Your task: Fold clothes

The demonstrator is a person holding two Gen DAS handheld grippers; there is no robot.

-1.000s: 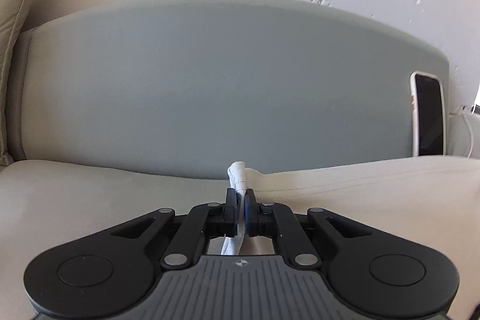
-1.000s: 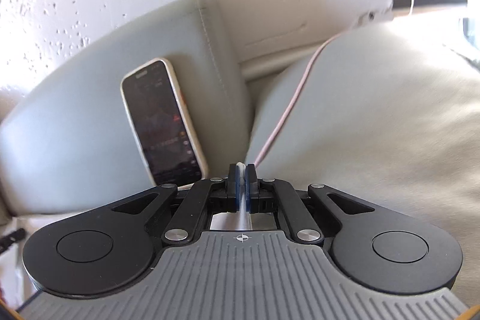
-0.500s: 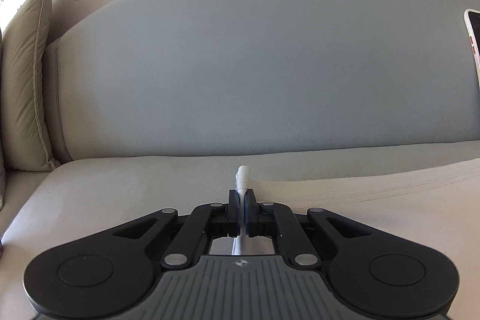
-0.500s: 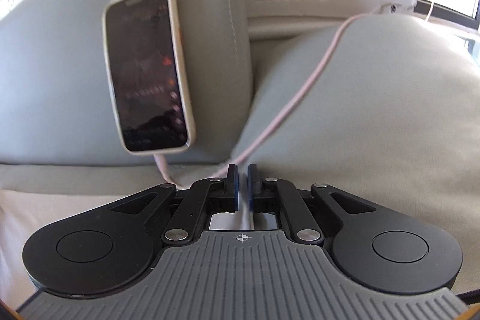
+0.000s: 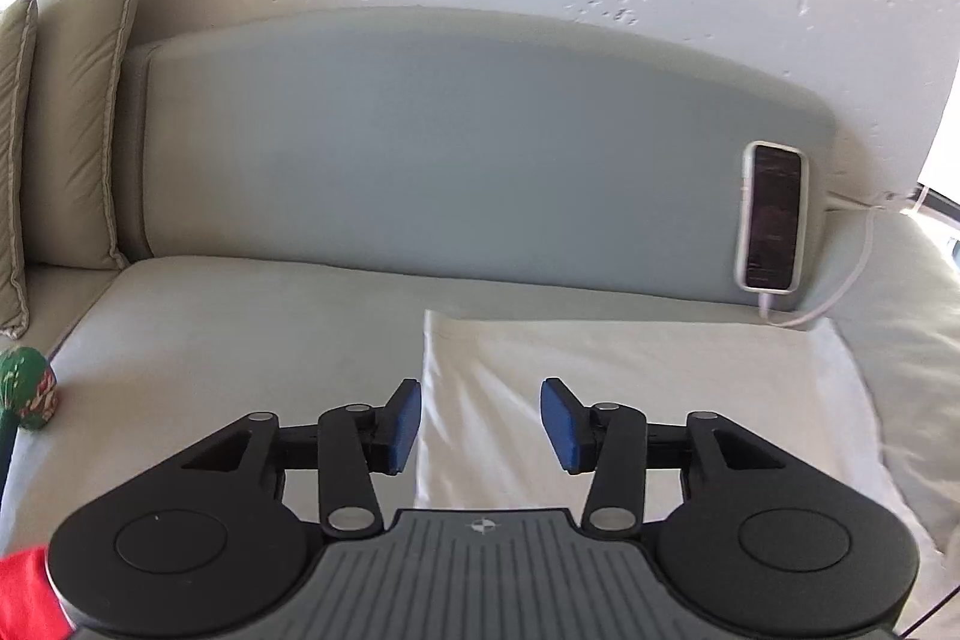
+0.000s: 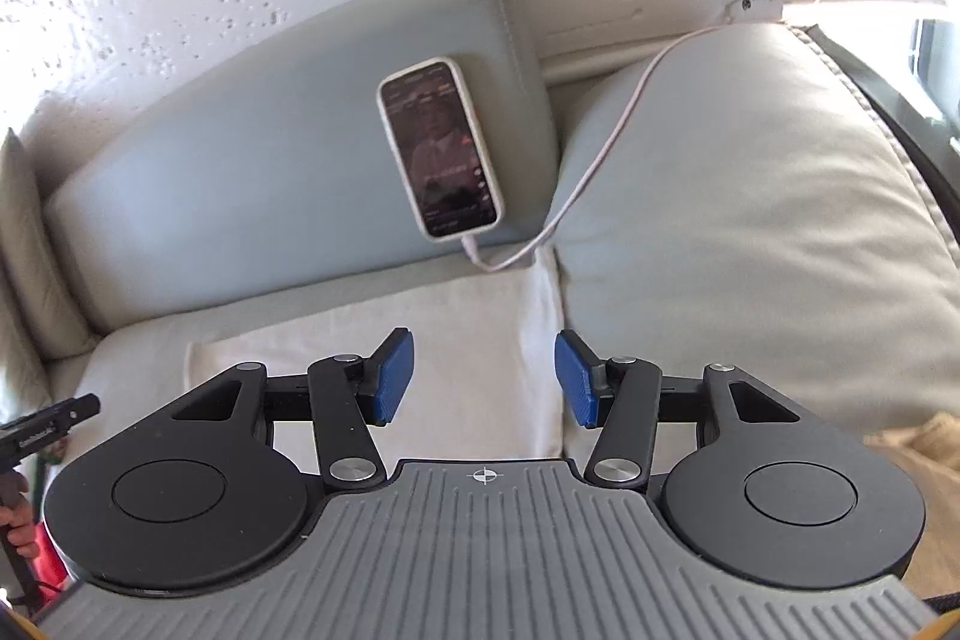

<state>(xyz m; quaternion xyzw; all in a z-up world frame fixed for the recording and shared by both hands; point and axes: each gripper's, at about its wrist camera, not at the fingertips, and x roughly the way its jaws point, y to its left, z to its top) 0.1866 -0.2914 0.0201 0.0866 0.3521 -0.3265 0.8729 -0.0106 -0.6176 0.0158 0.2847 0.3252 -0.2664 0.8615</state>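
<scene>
Left claw (image 5: pixel 480 421) and right claw (image 6: pixel 485 376), just opened, are held spread and empty above a white cloth (image 5: pixel 630 400) laid on the sofa (image 5: pixel 240 316); no writing is legible.

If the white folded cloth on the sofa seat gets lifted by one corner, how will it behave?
The white folded cloth would probably sag and unfold: its soft creases suggest thin, limp fabric. It looks light, lying flat on the seat cushion with little visible dent. Pushed, it would likely bunch up rather than slide as one piece.
</scene>
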